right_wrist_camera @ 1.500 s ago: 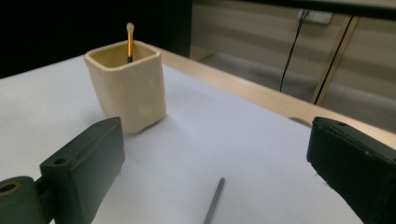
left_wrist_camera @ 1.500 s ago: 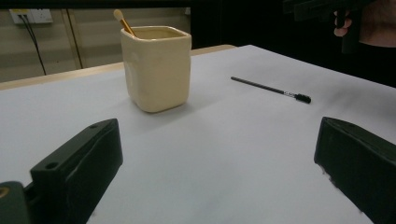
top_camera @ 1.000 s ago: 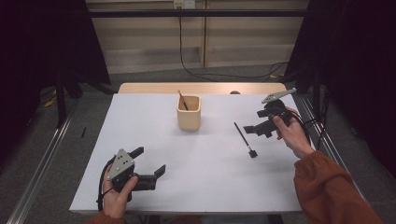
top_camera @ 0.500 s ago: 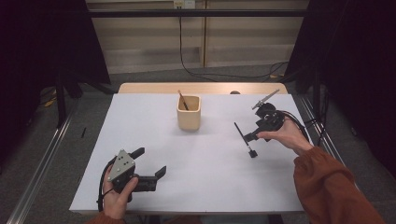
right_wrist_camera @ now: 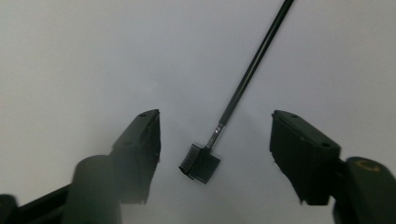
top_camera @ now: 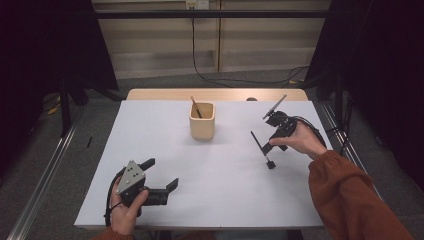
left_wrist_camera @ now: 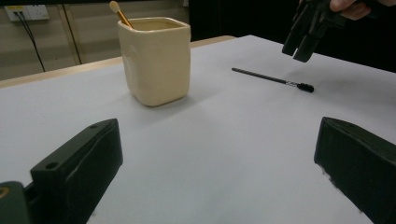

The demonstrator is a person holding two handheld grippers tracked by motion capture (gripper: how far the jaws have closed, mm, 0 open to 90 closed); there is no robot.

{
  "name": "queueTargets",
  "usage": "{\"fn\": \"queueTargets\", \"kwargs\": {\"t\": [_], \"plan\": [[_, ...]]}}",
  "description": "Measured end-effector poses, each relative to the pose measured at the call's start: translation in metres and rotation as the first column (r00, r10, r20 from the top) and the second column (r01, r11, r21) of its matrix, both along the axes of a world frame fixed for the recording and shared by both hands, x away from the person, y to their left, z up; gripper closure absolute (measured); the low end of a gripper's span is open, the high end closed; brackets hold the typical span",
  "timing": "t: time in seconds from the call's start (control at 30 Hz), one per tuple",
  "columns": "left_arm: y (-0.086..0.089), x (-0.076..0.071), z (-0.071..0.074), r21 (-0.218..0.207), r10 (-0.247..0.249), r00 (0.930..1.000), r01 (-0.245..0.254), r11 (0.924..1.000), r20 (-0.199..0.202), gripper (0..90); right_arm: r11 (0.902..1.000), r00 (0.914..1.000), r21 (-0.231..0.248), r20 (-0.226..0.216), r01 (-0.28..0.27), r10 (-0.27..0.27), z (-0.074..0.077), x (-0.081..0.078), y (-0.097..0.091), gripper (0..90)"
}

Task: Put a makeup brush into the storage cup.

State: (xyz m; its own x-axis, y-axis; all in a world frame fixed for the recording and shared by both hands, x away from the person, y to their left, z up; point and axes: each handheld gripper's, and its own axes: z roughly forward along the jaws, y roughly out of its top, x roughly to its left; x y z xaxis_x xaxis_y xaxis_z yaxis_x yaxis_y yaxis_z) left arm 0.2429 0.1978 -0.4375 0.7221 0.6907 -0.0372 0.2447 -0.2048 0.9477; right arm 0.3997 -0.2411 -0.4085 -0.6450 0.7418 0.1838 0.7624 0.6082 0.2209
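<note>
Since the earlier frames, the right gripper has come down and inward over the black brush, and its jaws have just been closing. They stand either side of the brush head (seen in the right gripper view) with clear gaps, not gripping it. That brush lies flat on the white table, right of the cream cup, which holds a wooden-handled stick. Near the front edge, the left gripper rests unmoved, jaws wide apart and empty.
</note>
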Motion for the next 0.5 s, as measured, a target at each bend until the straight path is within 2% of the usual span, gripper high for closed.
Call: {"fn": "queueTargets", "kwargs": {"t": [0.03, 0.07, 0.1, 0.23, 0.3, 0.5], "plan": [[0.0, 0.0, 0.0, -0.003, -0.004, 1.0, 0.004, 1.0, 0.0, 1.1, 0.9999, 0.9985, 0.004, -0.053, -0.016, 0.017, -0.002, 0.001, 0.001, 46.1], [0.0, 0.0, 0.0, 0.0, -0.003, 1.0, 0.003, 1.0, -0.003, 1.1, 0.9996, 0.9984, 0.006, -0.051, -0.027, 0.027, -0.003, 0.002, 0.001, 46.6], [-0.001, 0.0, 0.0, -0.005, -0.002, 1.0, 0.002, 1.0, -0.006, 1.1, 0.9997, 0.9987, -0.013, -0.046, -0.021, 0.021, -0.004, 0.002, 0.003, 47.9], [-0.001, 0.0, 0.0, 0.002, -0.003, 1.0, 0.003, 1.0, -0.003, 1.1, 0.9986, 0.9971, -0.052, -0.076, -0.009, 0.005, -0.009, 0.005, 0.007, 51.3], [-0.001, 0.0, 0.0, 0.005, -0.003, 1.0, 0.003, 1.0, -0.003, 1.1, 0.9973, 0.9973, -0.073, -0.073, 0.002, -0.008, -0.012, 0.006, 0.008, 52.7], [-0.001, 0.0, -0.001, 0.008, -0.006, 1.0, 0.006, 1.0, -0.002, 1.1, 0.9957, 0.9953, -0.091, -0.093, 0.019, -0.027, -0.021, 0.009, 0.009, 57.2]]}}
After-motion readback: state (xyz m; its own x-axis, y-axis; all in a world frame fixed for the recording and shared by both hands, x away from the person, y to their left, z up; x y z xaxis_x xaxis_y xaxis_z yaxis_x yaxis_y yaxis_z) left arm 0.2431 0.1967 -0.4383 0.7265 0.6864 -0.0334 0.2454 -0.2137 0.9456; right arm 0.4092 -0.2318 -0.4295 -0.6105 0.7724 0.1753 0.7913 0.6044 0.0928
